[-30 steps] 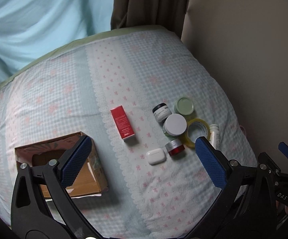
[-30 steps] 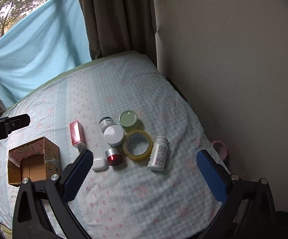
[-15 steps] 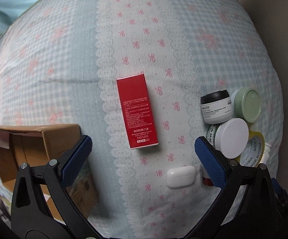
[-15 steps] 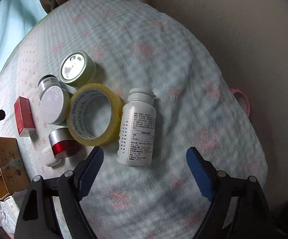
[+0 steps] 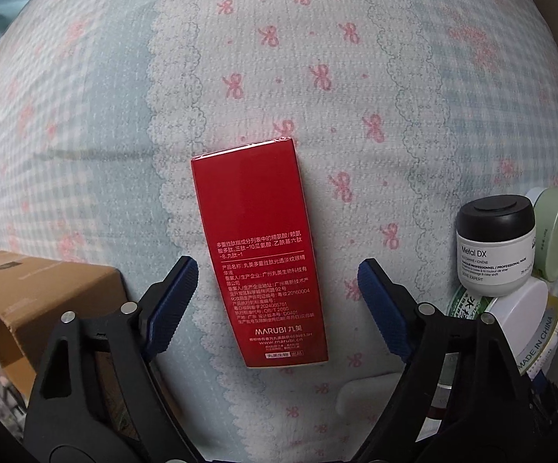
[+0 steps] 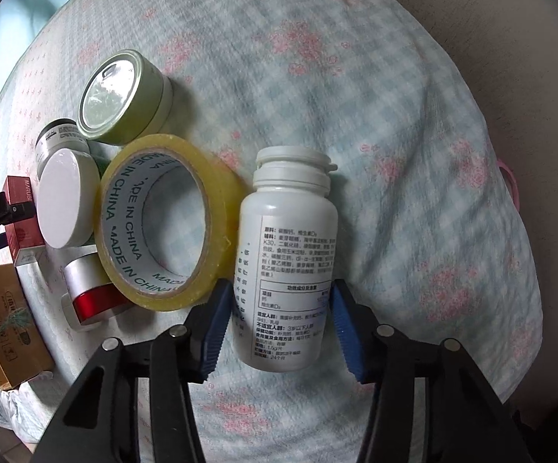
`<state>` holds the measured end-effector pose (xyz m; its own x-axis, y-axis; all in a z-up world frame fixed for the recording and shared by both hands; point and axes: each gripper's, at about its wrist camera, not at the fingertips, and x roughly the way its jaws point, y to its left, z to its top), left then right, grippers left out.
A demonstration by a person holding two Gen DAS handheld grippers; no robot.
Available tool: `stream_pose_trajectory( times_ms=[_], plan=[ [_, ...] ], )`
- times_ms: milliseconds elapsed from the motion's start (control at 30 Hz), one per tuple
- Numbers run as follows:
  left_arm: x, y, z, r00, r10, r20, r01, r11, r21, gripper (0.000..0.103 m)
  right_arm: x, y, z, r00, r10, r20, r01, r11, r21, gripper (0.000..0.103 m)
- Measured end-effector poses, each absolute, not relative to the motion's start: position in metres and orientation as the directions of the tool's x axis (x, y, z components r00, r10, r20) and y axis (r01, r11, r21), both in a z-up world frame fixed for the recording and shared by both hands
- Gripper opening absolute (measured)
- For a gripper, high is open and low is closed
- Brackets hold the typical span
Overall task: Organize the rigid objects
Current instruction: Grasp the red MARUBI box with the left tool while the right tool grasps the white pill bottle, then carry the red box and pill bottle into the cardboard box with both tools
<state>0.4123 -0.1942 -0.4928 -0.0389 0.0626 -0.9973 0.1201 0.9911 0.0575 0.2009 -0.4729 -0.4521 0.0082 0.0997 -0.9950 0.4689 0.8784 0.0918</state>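
A: Left first, where is the red box [image 5: 259, 254]?
B: Flat on the bedspread [image 5: 317, 58], lower half between the left gripper [image 5: 275, 301] pads, jaws apart, gaps both sides.
A: Right?
B: White bottle [image 6: 286, 266] lying between the right gripper [image 6: 279, 324] pads, jaws spread, close to its sides; contact unclear. Tape roll [image 6: 163, 223] just left.

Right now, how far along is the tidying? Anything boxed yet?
Nothing looks boxed yet: what shows of the cardboard box does not reveal its inside. In hand: the left gripper straddles the red Marubi carton, jaws open; the right gripper straddles the white supplement bottle, pads close beside it, contact unclear. Left on the bedspread: tape roll, green jar, Metal DX jar, white-lidded jar, red-and-silver jar.
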Motion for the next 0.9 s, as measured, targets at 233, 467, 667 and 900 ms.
stream_pose_trajectory(
  times_ms=[233, 467, 667, 900],
  plan=[
    [0.417, -0.193, -0.507, -0.038, 0.027, -0.999, 0.090, 0.996, 0.023, 0.042, 0.207, -0.469, -0.469, -0.019, 0.109, -0.994, 0.463, 0.882, 0.088, 0.047],
    [0.419, -0.195, -0.501, -0.034, 0.017, -0.999, 0.117, 0.993, 0.013, 0.038, 0.205, -0.471, -0.470, 0.007, 0.140, -0.990, 0.496, 0.859, 0.125, 0.046],
    [0.398, -0.204, -0.489, -0.022, -0.005, -1.000, 0.150, 0.989, -0.008, 0.038, 0.189, -0.482, -0.447, 0.044, 0.162, -0.986, 0.537, 0.828, 0.160, 0.046],
    [0.374, -0.205, -0.466, -0.020, -0.055, -0.998, 0.176, 0.983, -0.058, 0.038, 0.165, -0.488, -0.440, 0.070, 0.187, -0.980, 0.575, 0.795, 0.193, 0.046]
  ],
)
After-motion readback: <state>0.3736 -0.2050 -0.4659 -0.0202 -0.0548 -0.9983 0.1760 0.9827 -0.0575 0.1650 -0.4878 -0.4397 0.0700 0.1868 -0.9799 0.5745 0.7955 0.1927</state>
